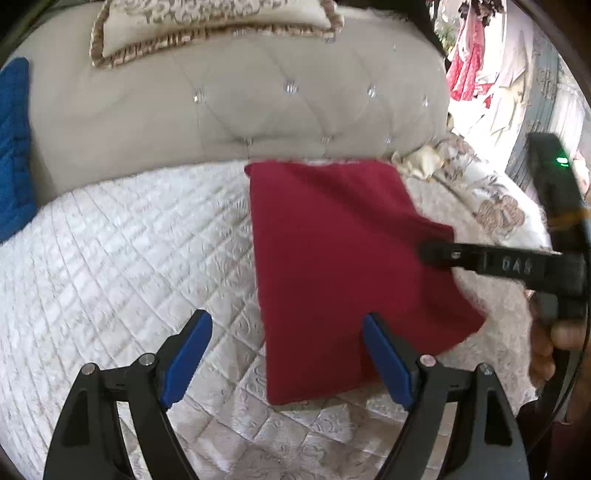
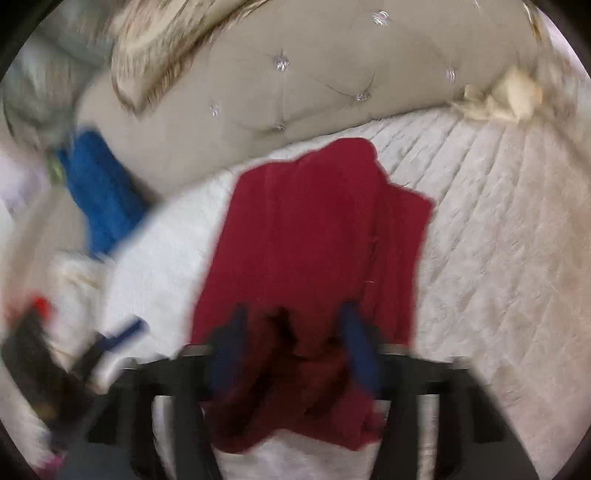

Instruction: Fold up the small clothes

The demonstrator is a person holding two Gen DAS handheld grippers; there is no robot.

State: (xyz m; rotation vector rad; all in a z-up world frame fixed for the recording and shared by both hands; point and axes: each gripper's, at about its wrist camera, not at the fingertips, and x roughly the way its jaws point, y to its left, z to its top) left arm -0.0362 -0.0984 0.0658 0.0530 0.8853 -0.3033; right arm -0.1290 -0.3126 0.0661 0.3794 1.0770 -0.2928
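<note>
A dark red garment [image 1: 332, 251] lies folded into a long strip on the white quilted bed. My left gripper [image 1: 288, 354] is open, its blue pads either side of the cloth's near left edge, holding nothing. My right gripper [image 1: 428, 253] comes in from the right, its tip at the garment's right edge. In the blurred right wrist view the garment [image 2: 314, 236] lies ahead, and bunched red cloth sits between the blue fingers of the right gripper [image 2: 291, 343]. Whether that gripper grips the cloth is unclear.
A beige tufted headboard [image 1: 236, 110] runs across the back with a patterned pillow [image 1: 207, 26] on top. A blue cloth [image 1: 14, 147] lies at the far left. The quilted bedspread [image 1: 129, 251] spreads around the garment. Hanging clothes [image 1: 469, 62] show at the far right.
</note>
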